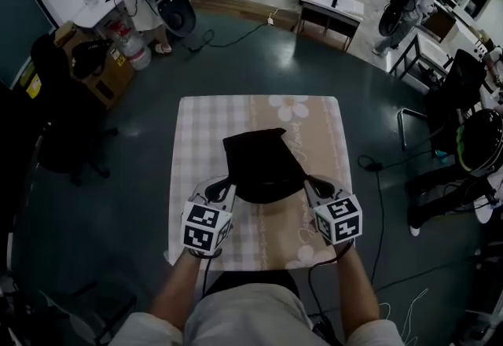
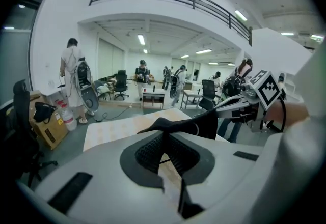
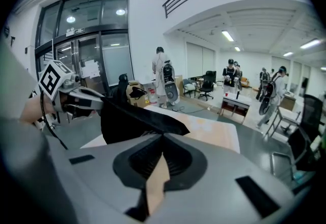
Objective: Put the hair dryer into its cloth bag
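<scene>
forearms, two, reached forward side by side past the table's near edge, each hand holding one gripper tilted downward. left gripper (image 1: pixel 225 187): jaws clamped together on the left rim of the cloth bag (image 1: pixel 263 163). right gripper (image 1: pixel 311 185): jaws clamped on its right rim. bag, one, black, stretched between them over the middle of the table (image 1: pixel 204 120), one, cloth-covered.

Black cloth bag (image 1: pixel 263 167), beige-and-white checked tablecloth (image 1: pixel 206 126) with white flowers (image 1: pixel 292 108), dark grey-green floor (image 1: pixel 259 61)
</scene>
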`<state>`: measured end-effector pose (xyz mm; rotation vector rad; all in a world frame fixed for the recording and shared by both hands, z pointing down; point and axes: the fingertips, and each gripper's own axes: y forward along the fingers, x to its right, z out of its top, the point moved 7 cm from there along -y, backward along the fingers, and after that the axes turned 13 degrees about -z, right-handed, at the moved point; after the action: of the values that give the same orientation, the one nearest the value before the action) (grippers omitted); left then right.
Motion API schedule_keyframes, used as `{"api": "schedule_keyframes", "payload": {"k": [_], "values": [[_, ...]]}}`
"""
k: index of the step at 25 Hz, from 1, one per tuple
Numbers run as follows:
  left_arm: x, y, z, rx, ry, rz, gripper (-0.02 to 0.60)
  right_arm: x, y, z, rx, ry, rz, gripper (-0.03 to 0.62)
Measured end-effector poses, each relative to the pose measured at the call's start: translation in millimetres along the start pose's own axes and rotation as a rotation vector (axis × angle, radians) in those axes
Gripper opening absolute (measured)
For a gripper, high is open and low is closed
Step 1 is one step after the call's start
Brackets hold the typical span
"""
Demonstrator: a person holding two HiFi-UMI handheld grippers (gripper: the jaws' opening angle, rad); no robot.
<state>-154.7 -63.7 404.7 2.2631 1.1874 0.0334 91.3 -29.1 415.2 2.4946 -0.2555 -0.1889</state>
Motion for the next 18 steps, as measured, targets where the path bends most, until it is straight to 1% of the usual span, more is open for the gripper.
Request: {"api": "schedule_keyframes", "payload": {"k": [5, 10, 12, 15, 18], "values": [[15, -13, -45, -0.011, -0.036, 0.002, 0.017, -24, -14, -38, -0.033, 0.003, -0.002, 0.02], [26, -22, -79, -0.004, -0.034, 0.026, 0.017, -44, -24, -68, -0.039, -0.012, -0.008, 0.02], [29, -22, -96, -0.017, -0.035, 0.03, 0.017, -51, -23, -83, -0.047, -0.014, -0.013, 0.02], [34, -19, -123, -0.049, -0.048, 0.032, 0.017, -58, -19, -109, -0.065, 0.029, -0.018, 0.02], [37, -16, -146, -0.043, -0.073, 0.044, 0.017, -67, -16, -132, -0.072, 0.056, -0.029, 0.02]]}}
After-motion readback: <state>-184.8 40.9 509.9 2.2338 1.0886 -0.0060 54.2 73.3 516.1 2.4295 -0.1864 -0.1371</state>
